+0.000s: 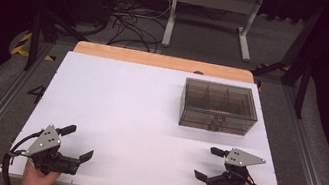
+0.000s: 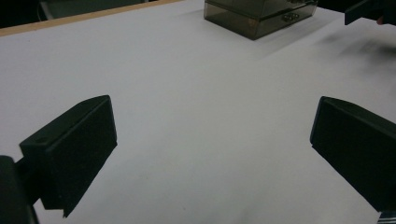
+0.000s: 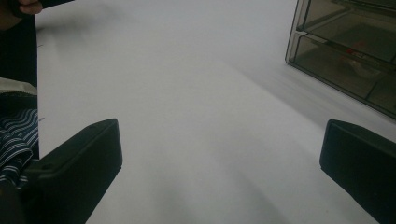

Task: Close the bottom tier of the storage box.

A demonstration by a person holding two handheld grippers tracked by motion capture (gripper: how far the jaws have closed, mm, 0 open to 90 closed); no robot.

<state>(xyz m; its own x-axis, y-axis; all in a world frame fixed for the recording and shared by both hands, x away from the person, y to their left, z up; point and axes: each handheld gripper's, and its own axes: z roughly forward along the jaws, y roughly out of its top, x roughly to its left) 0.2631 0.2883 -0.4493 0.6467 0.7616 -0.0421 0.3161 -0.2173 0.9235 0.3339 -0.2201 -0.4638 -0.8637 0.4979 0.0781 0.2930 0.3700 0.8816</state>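
A person holds two grippers low over the white desk (image 1: 138,118), close to its near edge. The left gripper (image 1: 79,143) is by the near left corner, and its jaws are spread wide with nothing between them. The right gripper (image 1: 209,164) is by the near right corner, and its jaws are spread wide too, with nothing in them. The two grippers are well apart and point in toward each other. A smoky, see-through drawer box (image 1: 219,106) sits on the desk toward the far right corner, past the right gripper and not touching it. Walls inside the top split the box into parts, and its drawers face the near edge. The left gripper view shows the box (image 2: 259,16) far off. In the right gripper view, the box (image 3: 348,51) is closer, at the upper right. A striped shirt (image 3: 16,140) shows at the left of that view.
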